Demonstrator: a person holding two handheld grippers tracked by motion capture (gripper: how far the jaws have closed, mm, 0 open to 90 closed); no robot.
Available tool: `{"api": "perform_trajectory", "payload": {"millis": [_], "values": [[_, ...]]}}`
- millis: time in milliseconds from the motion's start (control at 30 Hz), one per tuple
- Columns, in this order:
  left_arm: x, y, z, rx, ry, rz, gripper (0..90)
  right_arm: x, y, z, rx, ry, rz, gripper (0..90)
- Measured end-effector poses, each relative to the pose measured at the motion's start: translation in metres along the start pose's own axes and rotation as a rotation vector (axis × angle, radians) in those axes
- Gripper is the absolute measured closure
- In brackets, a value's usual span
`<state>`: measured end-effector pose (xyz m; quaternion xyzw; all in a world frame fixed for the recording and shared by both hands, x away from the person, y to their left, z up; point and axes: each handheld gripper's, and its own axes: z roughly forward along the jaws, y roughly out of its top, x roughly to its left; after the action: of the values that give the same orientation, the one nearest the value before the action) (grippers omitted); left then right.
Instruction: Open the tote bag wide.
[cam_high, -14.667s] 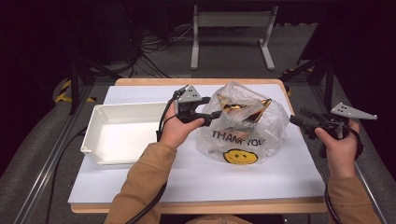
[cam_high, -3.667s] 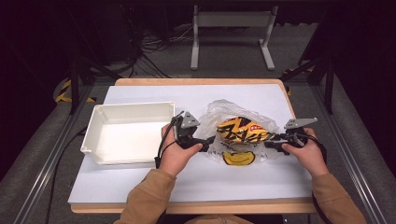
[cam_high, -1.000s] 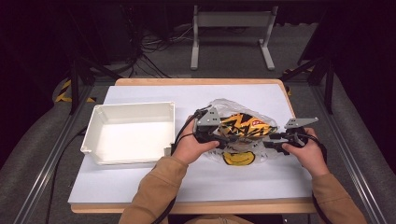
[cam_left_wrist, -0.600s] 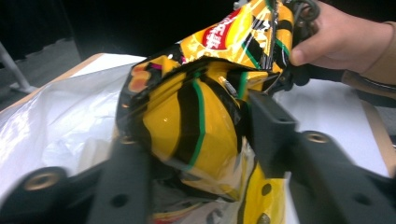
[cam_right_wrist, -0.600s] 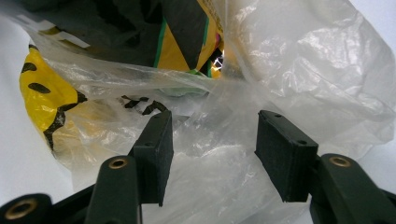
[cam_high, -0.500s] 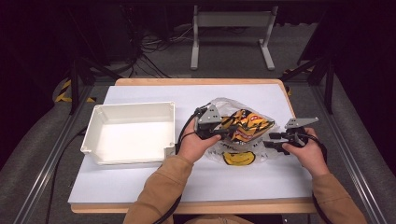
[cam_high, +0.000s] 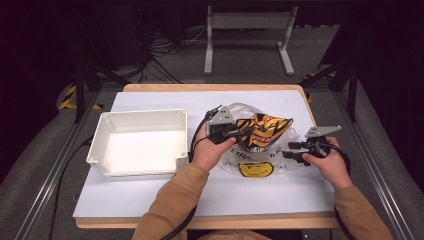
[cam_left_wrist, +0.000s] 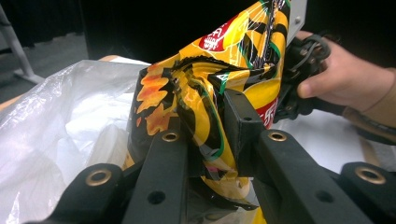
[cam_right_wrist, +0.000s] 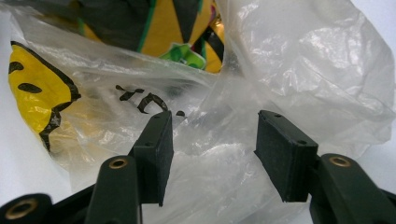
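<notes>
A yellow and orange snack bag (cam_high: 263, 129) sticks up out of a clear plastic bag with a yellow smiley face (cam_high: 255, 169) at the table's middle right. My left gripper (cam_high: 244, 131) is shut on the snack bag's crumpled edge (cam_left_wrist: 205, 116), with the clear bag (cam_left_wrist: 56, 121) slack below and to its left. My right gripper (cam_high: 291, 151) is low at the plastic bag's right side. Its jaws stand open (cam_right_wrist: 212, 140) with the thin film (cam_right_wrist: 303, 70) bunched between and behind them, and the snack bag (cam_right_wrist: 187, 23) shows through the plastic above.
A white rectangular bin (cam_high: 140, 112) stands empty on the left half of the white tabletop (cam_high: 200, 200). Cables trail from both grippers. Dark floor, stands and wires lie beyond the table's far edge.
My left gripper has lifted the snack bag up and a little to the right, so more of it stands clear of the plastic bag. The right gripper has stayed put.
</notes>
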<state>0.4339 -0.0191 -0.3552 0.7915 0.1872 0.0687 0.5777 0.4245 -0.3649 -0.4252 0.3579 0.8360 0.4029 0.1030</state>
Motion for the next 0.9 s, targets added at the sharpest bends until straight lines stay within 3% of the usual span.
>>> {"api": "perform_trajectory", "payload": {"millis": [200,500,900], "values": [[-0.004,0.011,-0.002,0.005,-0.02,-0.048,79.3,0.0,0.0,0.001,0.001,-0.001,-0.002,47.0],[-0.007,0.028,-0.011,0.017,-0.003,-0.084,79.6,0.0,0.0,0.002,0.005,-0.001,-0.007,47.0],[-0.008,0.042,-0.019,-0.013,-0.004,-0.079,80.1,0.001,0.0,0.003,0.007,-0.003,-0.007,46.9]]}}
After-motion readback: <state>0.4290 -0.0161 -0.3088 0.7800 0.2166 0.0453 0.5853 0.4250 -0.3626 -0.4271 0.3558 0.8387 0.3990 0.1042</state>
